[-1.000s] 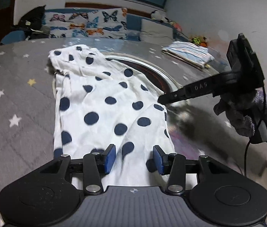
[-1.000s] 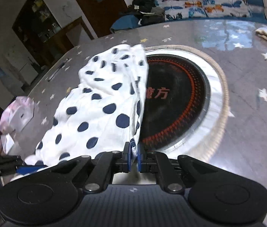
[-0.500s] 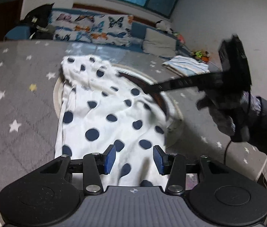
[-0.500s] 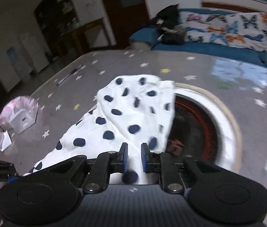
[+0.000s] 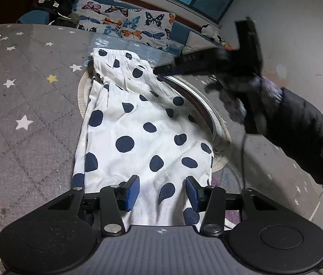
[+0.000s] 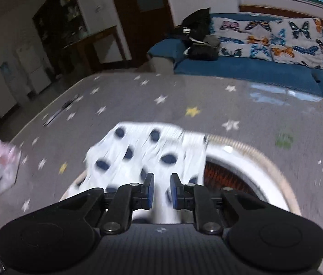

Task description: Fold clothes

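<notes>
Left wrist view: polka-dot garment spread along a star-print table, a gripper at each end

Nearest, the left gripper hangs over the near hem of the white, navy-dotted garment, its blue pads standing well apart with cloth under the gap and nothing pinched. The garment runs away from it, lying partly on the grey star-print table cover and partly over a round inset burner with a pale rim. At the far, gathered waistband end, the right gripper, held by a gloved hand in a dark sleeve, has its pads a narrow gap apart with cloth below them, gripping nothing. Beyond the table stands a blue sofa with butterfly cushions
</notes>
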{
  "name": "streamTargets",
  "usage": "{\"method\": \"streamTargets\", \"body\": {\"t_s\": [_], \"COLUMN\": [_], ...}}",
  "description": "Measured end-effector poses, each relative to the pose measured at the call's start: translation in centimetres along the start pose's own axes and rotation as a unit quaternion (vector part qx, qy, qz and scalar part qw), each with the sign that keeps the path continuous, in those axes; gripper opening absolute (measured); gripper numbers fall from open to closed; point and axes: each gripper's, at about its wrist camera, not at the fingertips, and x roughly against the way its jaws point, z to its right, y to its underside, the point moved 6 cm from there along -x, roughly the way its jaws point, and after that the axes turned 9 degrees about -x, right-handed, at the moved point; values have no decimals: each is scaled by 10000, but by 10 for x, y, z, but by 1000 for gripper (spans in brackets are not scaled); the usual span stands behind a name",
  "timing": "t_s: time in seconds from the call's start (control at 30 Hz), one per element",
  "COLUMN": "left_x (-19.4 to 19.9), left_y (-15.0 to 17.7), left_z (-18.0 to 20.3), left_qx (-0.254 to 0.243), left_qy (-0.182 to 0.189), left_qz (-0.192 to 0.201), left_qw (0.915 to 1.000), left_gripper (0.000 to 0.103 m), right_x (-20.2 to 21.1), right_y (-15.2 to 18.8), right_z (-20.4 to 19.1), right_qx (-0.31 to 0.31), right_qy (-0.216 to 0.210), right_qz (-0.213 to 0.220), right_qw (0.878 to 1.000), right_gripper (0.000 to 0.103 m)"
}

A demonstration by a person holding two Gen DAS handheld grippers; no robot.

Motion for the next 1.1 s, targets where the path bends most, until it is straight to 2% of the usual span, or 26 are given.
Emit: {"method": "streamTargets", "body": {"t_s": [0.1,0.2,0.3,0.33,0.4,0.5,0.63,0.7,0.8,0.97,1.1], "left_x": [0,1,1,1,0,0,-1,-1,-3,-5,-7], "left_y": [0,0,0,0,0,-1,0,0,0,0,0], "left_z": [-1,-2,-2,-1,-1,0,1,2,6,8,10], "left_qx": [48,95,129,132,124,121,121,109,61,50,33], "left_qy": [22,42,68,78,90,110,131,143,131,147,139], "left_qz": [10,19,28,31,34,41,56,61,70,98,114], "left_qw": [10000,9999,9999,9999,9999,9999,9998,9998,9999,9998,9998], "left_gripper": [49,49,51,52,53,55,60,64,69,75,78], "right_x": [-18,-37,-44,-45,-43,-37,-22,-25,-33,-18,-10], "right_y": [-11,-16,-13,-12,-11,-13,-21,-20,-14,-21,-20], "right_z": [8,11,11,11,10,6,11,19,27,16,-16], "right_qx": [-142,-166,-184,-178,-130,37,107,52,7,247,666], "right_qy": [38,102,76,70,103,273,608,832,1092,1121,633], "right_qz": [-67,-164,-178,-169,-140,-1,416,334,190,362,239], "right_qw": [9999,9997,9996,9997,9998,9996,9972,9960,9938,9927,9955], "right_gripper": [17,23,23,22,8,4,4,4,11,17,18]}}
